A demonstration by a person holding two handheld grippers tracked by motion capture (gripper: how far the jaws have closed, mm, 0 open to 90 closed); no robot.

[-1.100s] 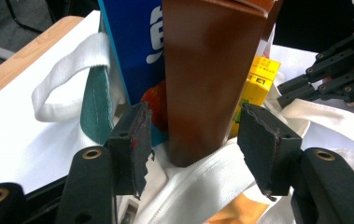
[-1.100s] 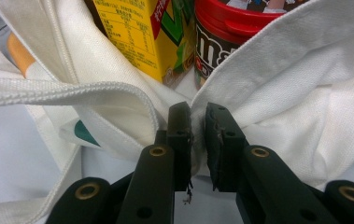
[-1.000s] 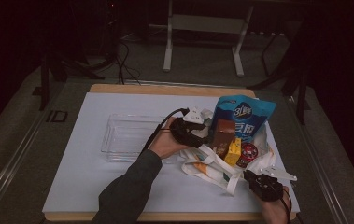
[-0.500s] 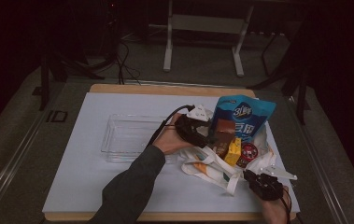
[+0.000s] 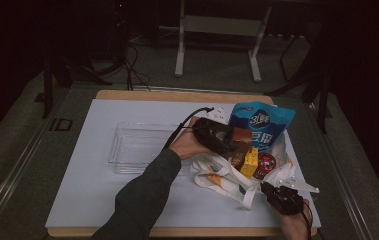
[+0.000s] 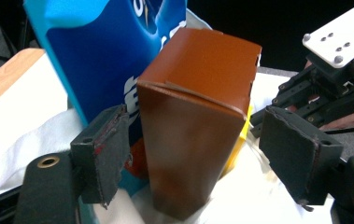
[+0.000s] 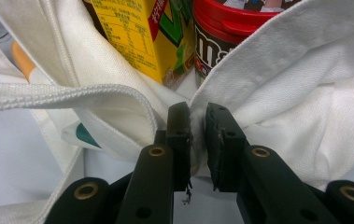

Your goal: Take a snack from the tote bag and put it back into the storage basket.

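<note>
A brown carton (image 6: pixel 198 126) stands upright in the mouth of the white tote bag (image 5: pixel 227 175), in front of a blue snack bag (image 5: pixel 262 125). My left gripper (image 6: pixel 198 140) straddles the carton. Its jaws have just been opening, and both pads (image 6: pixel 102 158) stand clear of the carton's sides. In the high view, the left gripper (image 5: pixel 232 142) reaches in from the left beside the brown carton (image 5: pixel 241 135). My right gripper (image 7: pixel 197 121) is shut on the white tote bag's rim (image 7: pixel 277 84), seen in the high view as the right gripper (image 5: pixel 268 189).
A yellow drink carton (image 7: pixel 132 37) and a red-lidded candy tub (image 7: pixel 221 32) sit inside the bag. A clear plastic tray (image 5: pixel 142 147) lies left of the left hand on the white table cover (image 5: pixel 92 190). The table's front edge is close behind the right gripper.
The left hand has shifted slightly right toward the bag, and the grey plate on its gripper has turned away. The right gripper has stayed put on the bag.
</note>
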